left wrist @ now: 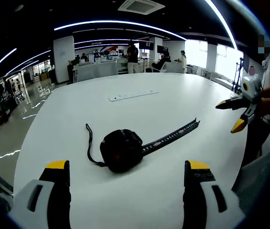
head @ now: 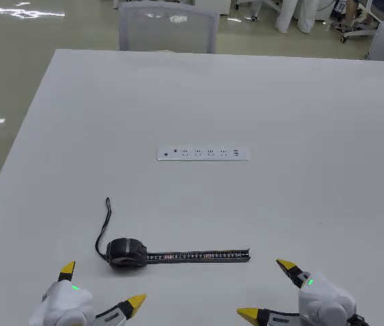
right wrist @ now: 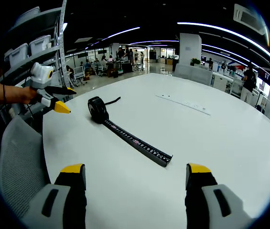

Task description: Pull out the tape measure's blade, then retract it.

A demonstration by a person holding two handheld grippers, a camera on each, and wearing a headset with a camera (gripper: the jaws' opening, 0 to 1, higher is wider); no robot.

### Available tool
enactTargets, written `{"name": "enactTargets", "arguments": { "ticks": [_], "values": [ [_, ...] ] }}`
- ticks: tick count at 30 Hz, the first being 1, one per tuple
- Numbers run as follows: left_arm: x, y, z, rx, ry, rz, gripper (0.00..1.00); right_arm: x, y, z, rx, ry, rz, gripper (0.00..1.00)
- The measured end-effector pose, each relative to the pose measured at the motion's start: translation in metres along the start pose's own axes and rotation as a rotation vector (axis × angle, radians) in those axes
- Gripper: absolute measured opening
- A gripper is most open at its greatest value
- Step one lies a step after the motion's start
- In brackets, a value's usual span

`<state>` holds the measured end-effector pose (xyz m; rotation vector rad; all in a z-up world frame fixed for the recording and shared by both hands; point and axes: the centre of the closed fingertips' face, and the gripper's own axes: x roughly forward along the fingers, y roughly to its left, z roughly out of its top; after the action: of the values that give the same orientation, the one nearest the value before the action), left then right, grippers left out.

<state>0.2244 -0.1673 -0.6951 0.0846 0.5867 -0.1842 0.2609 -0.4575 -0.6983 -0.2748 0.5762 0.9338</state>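
— Left tongs [head: 102, 285] and right tongs [head: 266, 288]: how do they stand?
— Both gape wide and hold nothing, low over the near edge of the table [head: 280, 102].
— And the tape [head: 178, 257]?
— Flat on the table, between them and a little beyond. The case [head: 126, 252] sits at 1 o'clock from the left tongs, near but apart. The blade [head: 205, 256] lies drawn out of it, running from 9 towards 3 o'clock. Its tip [head: 247, 255] ends at 11 o'clock from the right tongs, also apart.
— So which is nearer what?
— Left to the case, right to the tip. In the left gripper view the case lies at 12 o'clock between the jaws. In the right gripper view the tip does, with the blade running off towards 10 o'clock.
— Where does the task stand?
— I judge the pull done and the retract to come. That likely calls for the left tongs to close across the case, not along the blade.
— Anything in the way?
— The strap [head: 103, 224] trails from the case towards 12 o'clock, clear of both tongs.
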Motion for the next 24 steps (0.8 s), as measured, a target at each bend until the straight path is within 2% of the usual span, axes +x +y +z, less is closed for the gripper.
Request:
{"name": "enactTargets", "arguments": {
  "ticks": [6,7,11,13,15,18,24],
  "values": [
    [0.004,0.002,-0.003,-0.005,0.007,0.047,0.99,0.006,-0.003,-0.002,-0.039,0.011,0.039,0.81],
    [0.005,0.001,-0.001,-0.01,-0.008,0.051,0.99,0.007,-0.003,-0.003,-0.053,0.015,0.054,0.81],
    [0.006,0.002,0.002,-0.024,-0.024,0.072,0.99,0.011,-0.006,-0.004,-0.098,0.018,0.083,0.79],
    [0.009,0.004,0.001,-0.038,-0.024,0.086,0.99,0.013,-0.01,-0.004,-0.124,0.021,0.091,0.76],
    [0.009,0.005,0.004,-0.044,-0.042,0.099,0.99,0.014,-0.014,-0.001,-0.136,0.004,0.104,0.72],
    [0.012,0.007,0.004,-0.045,-0.041,0.13,0.99,0.018,-0.02,0.001,-0.144,-0.005,0.119,0.68],
    [0.018,0.005,0.006,-0.07,-0.047,0.161,0.98,0.026,-0.027,-0.001,-0.188,0.015,0.174,0.62]
  ]
}}
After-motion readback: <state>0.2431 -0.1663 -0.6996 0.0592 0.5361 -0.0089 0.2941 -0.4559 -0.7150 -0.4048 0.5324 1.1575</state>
